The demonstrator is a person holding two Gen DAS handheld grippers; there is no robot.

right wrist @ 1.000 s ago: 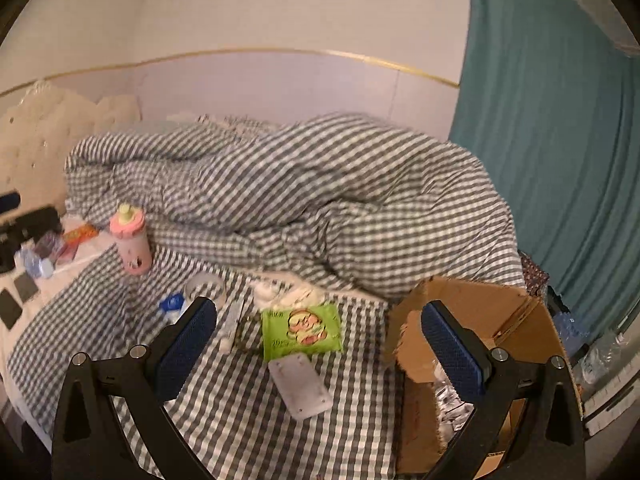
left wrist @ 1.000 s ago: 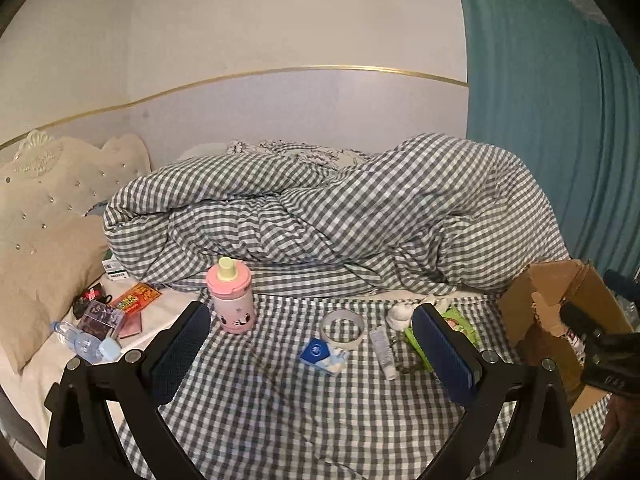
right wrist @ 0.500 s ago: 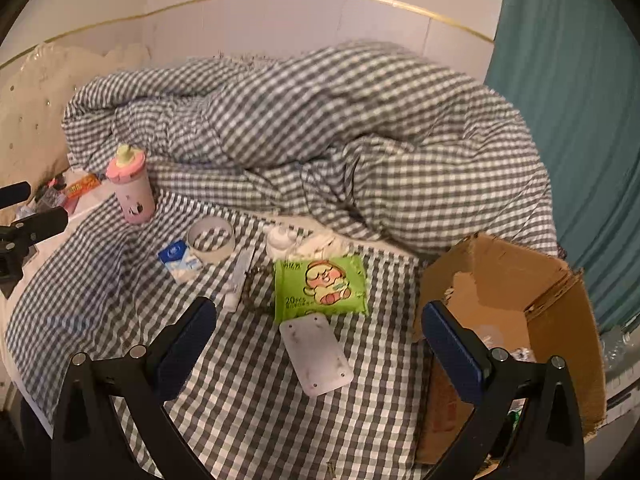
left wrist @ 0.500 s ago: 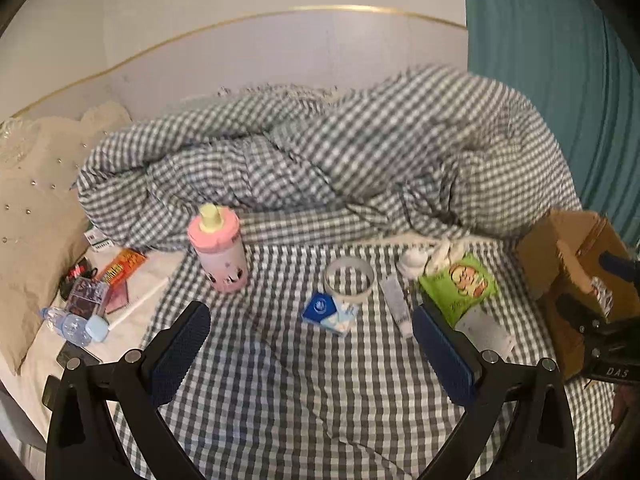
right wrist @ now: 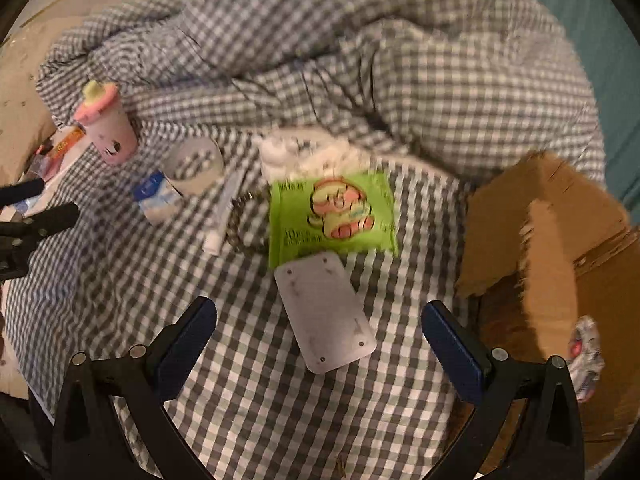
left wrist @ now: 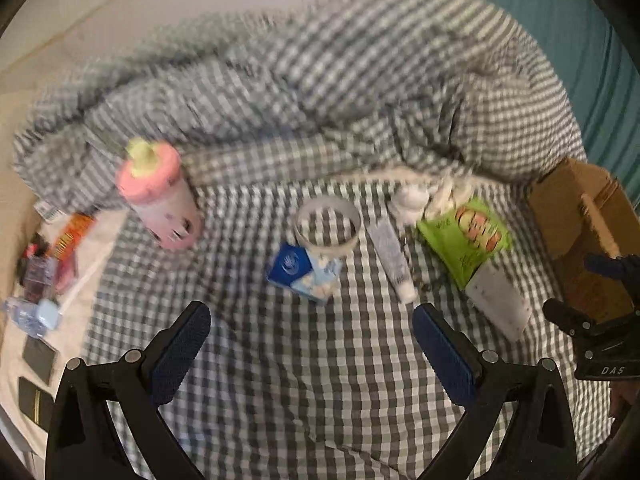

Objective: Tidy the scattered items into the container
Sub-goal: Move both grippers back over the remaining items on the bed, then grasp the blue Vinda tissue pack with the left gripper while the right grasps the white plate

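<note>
Scattered items lie on a checked bedsheet: a pink bottle [left wrist: 160,196], a tape roll [left wrist: 327,224], a blue-white carton [left wrist: 304,272], a white tube [left wrist: 392,260], a green wipes pack [right wrist: 332,212] and a flat grey plate [right wrist: 326,312]. The open cardboard box [right wrist: 560,264] stands at the right. My left gripper [left wrist: 312,344] is open and empty, above the sheet in front of the carton. My right gripper [right wrist: 320,340] is open and empty, its fingers either side of the grey plate, above it.
A bunched checked duvet [left wrist: 320,92] fills the back of the bed. Small items, a water bottle [left wrist: 28,312] and dark cards lie on the white strip at the left. A teal curtain [left wrist: 560,8] hangs at the right. The box holds a crumpled wrapper [right wrist: 584,356].
Both grippers have tilted down and moved closer to the bed. The items now sit larger and nearer the fingers. Both stay open.
</note>
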